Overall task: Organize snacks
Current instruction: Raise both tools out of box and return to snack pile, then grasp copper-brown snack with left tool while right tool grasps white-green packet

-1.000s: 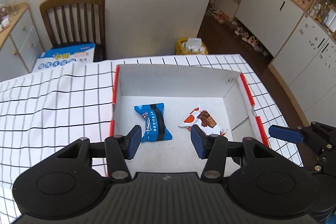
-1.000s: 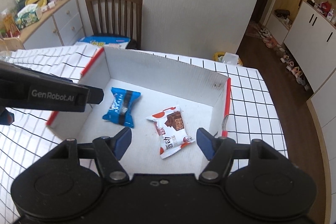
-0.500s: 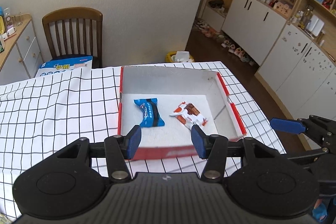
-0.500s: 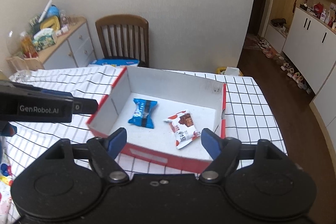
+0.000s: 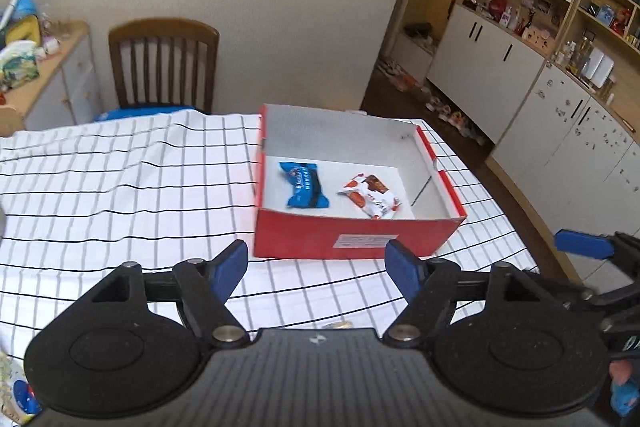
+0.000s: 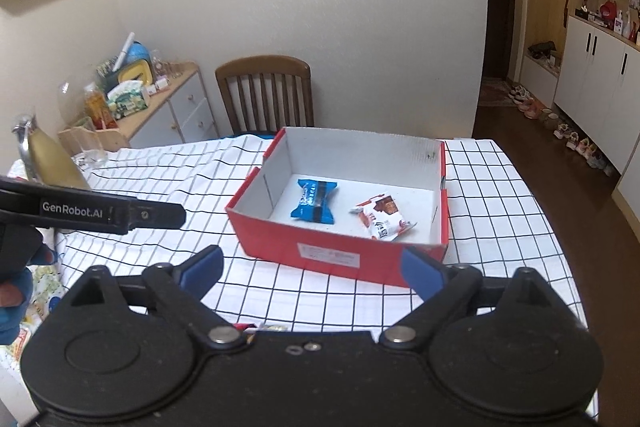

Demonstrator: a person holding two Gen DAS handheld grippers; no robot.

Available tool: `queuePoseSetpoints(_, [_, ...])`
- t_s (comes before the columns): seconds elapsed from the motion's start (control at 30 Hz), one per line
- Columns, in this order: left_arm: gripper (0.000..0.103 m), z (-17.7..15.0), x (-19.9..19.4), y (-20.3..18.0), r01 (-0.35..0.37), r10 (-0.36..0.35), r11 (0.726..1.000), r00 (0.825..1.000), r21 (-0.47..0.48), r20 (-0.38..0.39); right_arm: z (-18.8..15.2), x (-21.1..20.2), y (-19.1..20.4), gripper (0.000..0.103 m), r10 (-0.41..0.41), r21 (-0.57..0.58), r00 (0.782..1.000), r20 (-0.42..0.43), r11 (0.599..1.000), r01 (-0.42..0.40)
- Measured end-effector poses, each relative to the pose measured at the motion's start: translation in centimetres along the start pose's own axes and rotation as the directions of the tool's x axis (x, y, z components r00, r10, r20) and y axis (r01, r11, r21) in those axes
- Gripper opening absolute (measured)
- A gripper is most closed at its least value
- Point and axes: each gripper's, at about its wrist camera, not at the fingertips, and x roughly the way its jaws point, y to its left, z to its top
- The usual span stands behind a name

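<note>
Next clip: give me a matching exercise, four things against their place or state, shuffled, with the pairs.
Things:
1. blue snack packet
2. red and white snack packet
3. wooden chair
4. right gripper

Places or states:
A. behind the table, against the wall
B. in the red box, left part of the floor
C. fingers apart and opening, nothing between them
D. in the red box, right part of the floor

Pairs: 1-B, 2-D, 3-A, 4-C

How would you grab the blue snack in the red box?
The blue snack packet lies flat on the floor of the red box, apart from the red-and-white packet. I'd come straight down from above, since the box walls block the sides, and pinch across its narrow middle at the dark band. The crimped ends look flimsy and would probably slip.
</note>
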Motion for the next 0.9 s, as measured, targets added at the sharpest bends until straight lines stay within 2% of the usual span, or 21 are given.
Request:
queuePoseSetpoints(0.1, [0.076,-1.5,-1.1,0.1,-0.016,0.016,1.0,0.999,0.009,0.035,-1.3,-1.1,-0.3,0.103,0.003,0.012,0.999,0.04,1.0,-0.004])
queuePoseSetpoints(0.17, [0.087,-2.4,-1.8,0.2,-0.02,0.02,1.0,0.999,0.007,0.048,-2.2,-1.6,-0.6,0.103,0.001,0.029,0.998,0.056,1.0,-0.003])
queuePoseSetpoints(0.27, [0.088,-4.0,-2.7,0.1,-0.007,0.006,1.0,0.998,0.016,0.069,-3.9,-2.2,-0.8,0.103,-0.01,0.054,0.998,0.069,0.999,0.006])
queuePoseSetpoints(0.4, [0.088,-5.7,-2.7,-0.1,0.004,-0.004,1.0,1.0,0.013,0.03,-6.0,-2.4,-1.0,0.103,-0.044,0.055,0.997,0.064,0.998,0.04])
queuePoseSetpoints(0.57, [0.088,-8.0,-1.3,-0.7,0.039,-0.04,0.999,0.998,-0.02,-0.058,-8.4,-1.9,-1.9,0.103,-0.06,0.072,0.998,0.029,0.996,0.058])
queuePoseSetpoints(0.77, [0.088,-10.5,1.4,-2.6,0.048,-0.046,0.999,0.983,0.004,-0.175,-10.8,0.1,-3.4,0.103,-0.072,0.076,0.996,-0.047,0.994,0.076])
queuePoseSetpoints(0.9, [0.088,-11.4,3.4,-3.2,0.057,-0.062,0.998,0.969,-0.025,-0.24,-11.9,1.6,-4.0,0.102,-0.08,0.048,0.992,-0.093,0.995,0.084])
